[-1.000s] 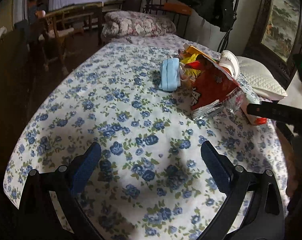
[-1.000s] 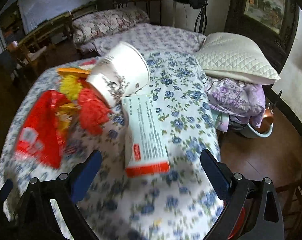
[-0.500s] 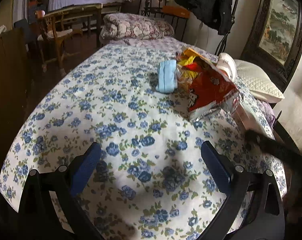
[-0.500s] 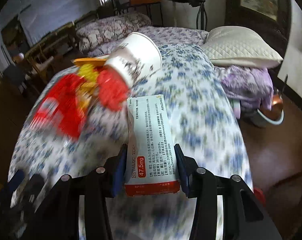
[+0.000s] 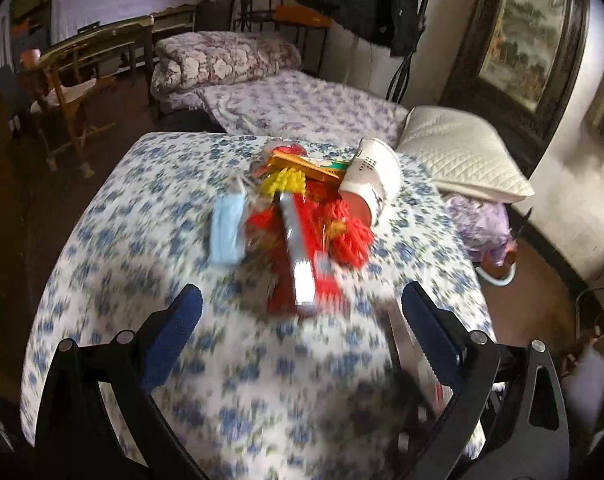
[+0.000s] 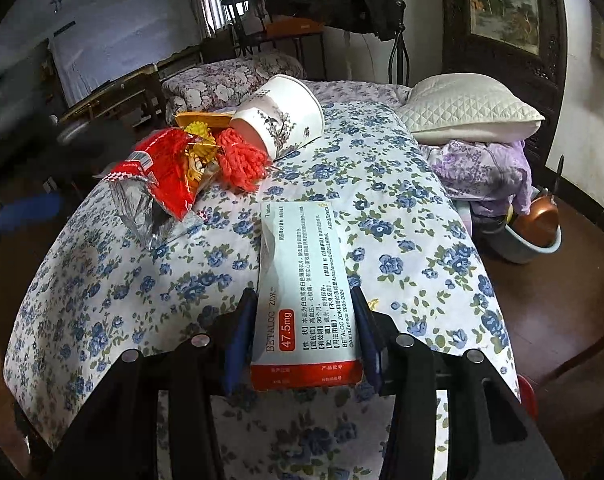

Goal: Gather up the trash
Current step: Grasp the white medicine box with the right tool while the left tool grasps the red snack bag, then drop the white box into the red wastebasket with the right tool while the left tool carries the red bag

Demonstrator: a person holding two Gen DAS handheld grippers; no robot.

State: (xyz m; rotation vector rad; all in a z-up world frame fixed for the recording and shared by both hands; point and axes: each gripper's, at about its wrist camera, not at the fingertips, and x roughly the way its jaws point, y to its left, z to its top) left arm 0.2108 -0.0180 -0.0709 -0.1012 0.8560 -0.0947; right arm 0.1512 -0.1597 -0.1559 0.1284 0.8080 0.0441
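My right gripper [image 6: 302, 300] has its pads against both long sides of a white and red medicine box [image 6: 303, 292], holding it just over the floral tablecloth [image 6: 401, 208]; the jaws are opening slightly with the box still between them. Beyond it lie a red snack bag [image 6: 162, 176], red yarn [image 6: 242, 160] and a tipped white paper cup [image 6: 286, 116]. My left gripper [image 5: 300, 304] is open and empty, hovering in front of the same pile: snack bag [image 5: 302, 248], cup [image 5: 371, 176] and a blue face mask [image 5: 226, 228]. The left wrist view is motion-blurred.
A white pillow [image 6: 469, 108] and purple clothes [image 6: 481, 172] lie right of the table. On the floor at right, a blue basin [image 6: 541, 248] holds a copper pot. A rolled floral quilt [image 5: 226, 60] and a wooden chair [image 5: 74, 80] stand behind.
My right gripper went from wide open to closed on the medicine box and lifted its near end. My left gripper rose and swung right, bringing the pile to the centre of its view.
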